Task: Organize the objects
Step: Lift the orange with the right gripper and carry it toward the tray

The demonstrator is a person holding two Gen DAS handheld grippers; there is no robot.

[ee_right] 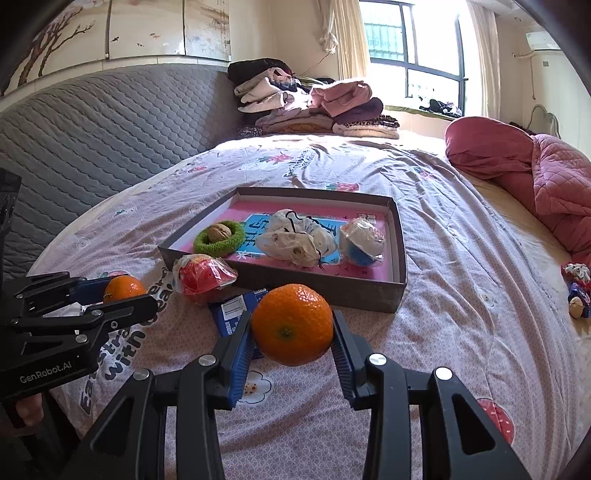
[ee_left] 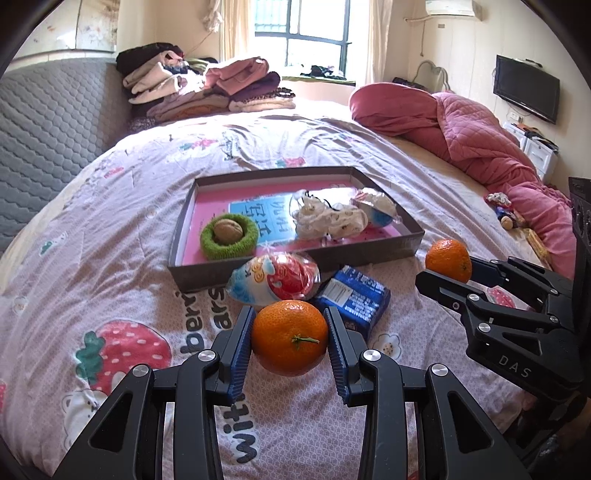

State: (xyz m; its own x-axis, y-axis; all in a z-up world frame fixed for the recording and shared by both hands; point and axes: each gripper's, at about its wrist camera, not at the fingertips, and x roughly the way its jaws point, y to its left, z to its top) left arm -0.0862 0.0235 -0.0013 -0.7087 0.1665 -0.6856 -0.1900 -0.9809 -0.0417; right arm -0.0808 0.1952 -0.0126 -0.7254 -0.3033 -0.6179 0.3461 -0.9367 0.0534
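Two oranges are clamped, one in the left gripper [ee_left: 290,341] and one in the right gripper [ee_right: 291,334]; carry each over the tray's [ee_left: 384,251] near edge before releasing.

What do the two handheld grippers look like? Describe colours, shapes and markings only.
Both are matte black, with angular linkage arms, triangular cut-outs and silver pivot screws. Ribbed blue pads line the fingers. The right gripper reads "DAS"; the left gripper reads "GenRobot.AI".

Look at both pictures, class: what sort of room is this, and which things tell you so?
Most likely a lived-in bedroom: a bed with a strawberry-print quilt, a padded grey headboard, and folded clothes stacked beside the window.
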